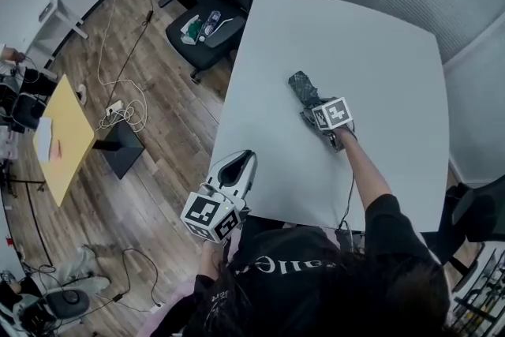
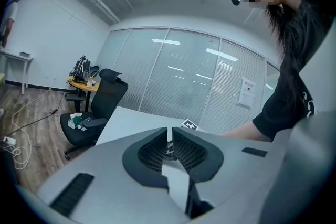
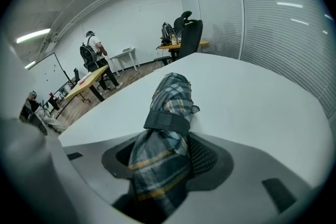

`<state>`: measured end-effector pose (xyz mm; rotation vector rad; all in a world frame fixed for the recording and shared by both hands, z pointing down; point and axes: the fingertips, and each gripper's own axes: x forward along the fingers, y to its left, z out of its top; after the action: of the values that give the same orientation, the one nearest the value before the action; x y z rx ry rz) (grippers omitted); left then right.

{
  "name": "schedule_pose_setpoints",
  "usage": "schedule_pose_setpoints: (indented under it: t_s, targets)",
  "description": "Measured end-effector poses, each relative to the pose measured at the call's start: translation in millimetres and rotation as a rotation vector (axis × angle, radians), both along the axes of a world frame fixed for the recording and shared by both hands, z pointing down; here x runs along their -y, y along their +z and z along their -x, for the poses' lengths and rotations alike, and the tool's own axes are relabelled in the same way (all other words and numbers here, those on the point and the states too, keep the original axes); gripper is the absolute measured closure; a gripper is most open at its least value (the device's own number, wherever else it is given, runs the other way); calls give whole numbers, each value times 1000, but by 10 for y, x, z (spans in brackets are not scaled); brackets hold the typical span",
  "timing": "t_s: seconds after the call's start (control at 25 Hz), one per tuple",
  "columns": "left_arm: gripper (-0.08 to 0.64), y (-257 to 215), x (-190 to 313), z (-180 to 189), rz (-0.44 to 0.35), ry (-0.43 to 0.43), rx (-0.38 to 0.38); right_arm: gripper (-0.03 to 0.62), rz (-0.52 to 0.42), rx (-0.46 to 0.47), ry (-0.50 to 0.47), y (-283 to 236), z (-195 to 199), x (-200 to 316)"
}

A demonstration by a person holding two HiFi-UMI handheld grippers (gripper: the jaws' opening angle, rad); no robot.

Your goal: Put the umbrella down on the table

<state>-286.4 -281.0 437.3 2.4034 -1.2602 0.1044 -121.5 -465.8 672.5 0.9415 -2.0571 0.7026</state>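
From the head view, your right gripper (image 1: pixel 316 113) has the folded plaid umbrella (image 1: pixel 301 85) low over the middle of the counter (image 1: pixel 387 43), its free end pointing to about 11 o'clock, while your left gripper (image 1: pixel 243 162) hangs at the near edge, about 7 o'clock from the umbrella. In the left gripper view, its jaws sit all but together with nothing between them. In the right gripper view, the jaws stand wide, clamped on the umbrella, whose strapped end looks to rest on the counter. I judge the carry done; what is left is to let go and back away
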Motion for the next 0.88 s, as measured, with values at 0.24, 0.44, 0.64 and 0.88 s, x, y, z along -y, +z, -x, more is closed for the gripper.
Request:
schedule_pose_setpoints:
  t_s: [0.24, 0.44, 0.64, 0.88]
  targets:
    - [515, 17, 26, 168, 9, -16, 1, 355, -22, -114, -69, 190, 28, 71]
    - [515, 15, 71, 248, 14, -32, 1, 347, -42, -170, -97, 278, 36, 69]
    - [515, 46, 85, 244, 13, -31, 0, 331, -44, -172, -95, 305, 87, 50]
    - [515, -3, 46, 169, 4, -24, -3, 314, -42, -113, -40, 204, 29, 12]
